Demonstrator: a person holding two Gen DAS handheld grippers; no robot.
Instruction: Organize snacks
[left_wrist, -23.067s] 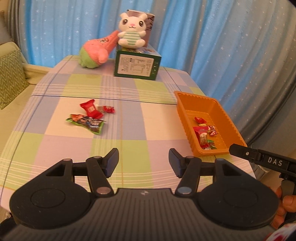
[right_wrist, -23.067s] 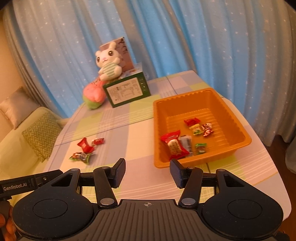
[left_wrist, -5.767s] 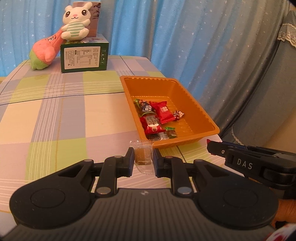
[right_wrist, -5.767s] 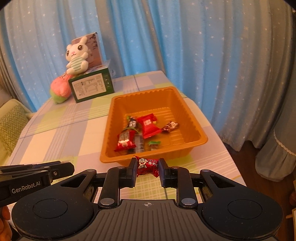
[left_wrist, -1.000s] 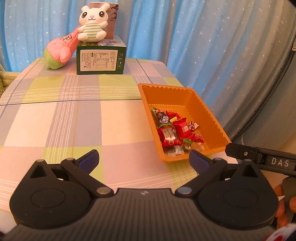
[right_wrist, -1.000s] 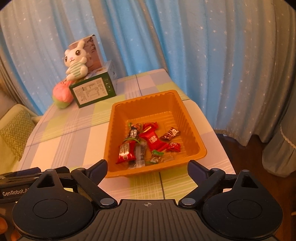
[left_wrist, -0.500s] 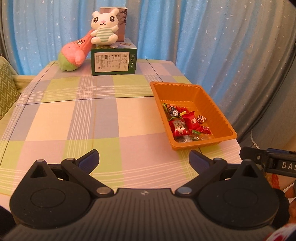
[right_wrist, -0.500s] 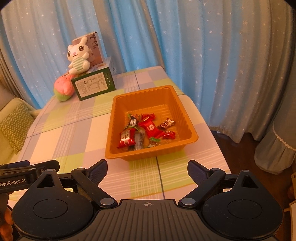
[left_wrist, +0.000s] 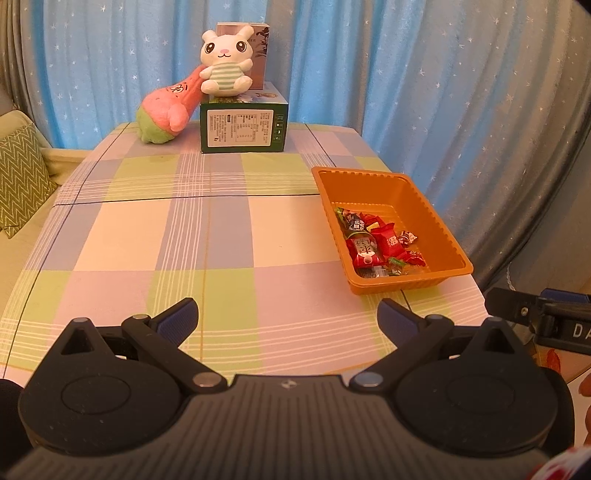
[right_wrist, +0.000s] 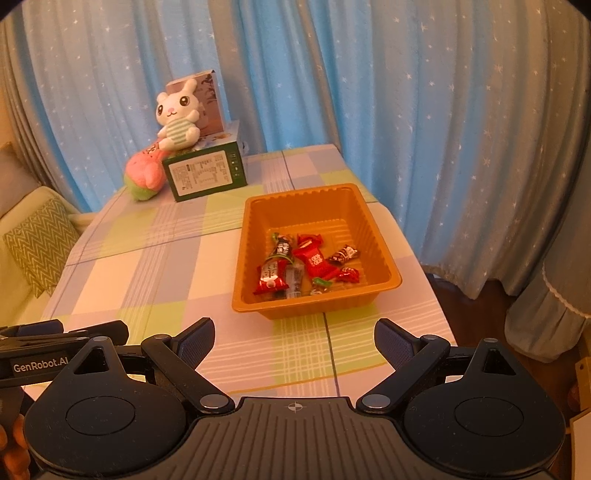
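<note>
An orange plastic tray (left_wrist: 439, 218) (right_wrist: 376, 229) sits near the right edge of the checked tablecloth (left_wrist: 207, 236). Inside it lie several wrapped snacks (left_wrist: 373, 243) (right_wrist: 303, 266), mostly red, one green-and-black, one clear. My left gripper (left_wrist: 287, 319) hangs open above the table's near edge, left of the tray, with nothing between its fingers. My right gripper (right_wrist: 294, 341) is also open and empty, held just in front of the tray's near wall. Each gripper's side shows at the edge of the other's view.
At the far end stand a green box (left_wrist: 243, 123) (right_wrist: 205, 175) with a white plush rabbit (left_wrist: 225, 62) on top and a pink plush (left_wrist: 164, 114) leaning beside it. Blue starred curtains (right_wrist: 424, 110) hang behind. A sofa cushion (left_wrist: 18, 181) lies left of the table.
Both grippers have drawn back and slightly up from the tray, so it looks smaller and farther. They stay open and empty. The snacks in the tray have not moved.
</note>
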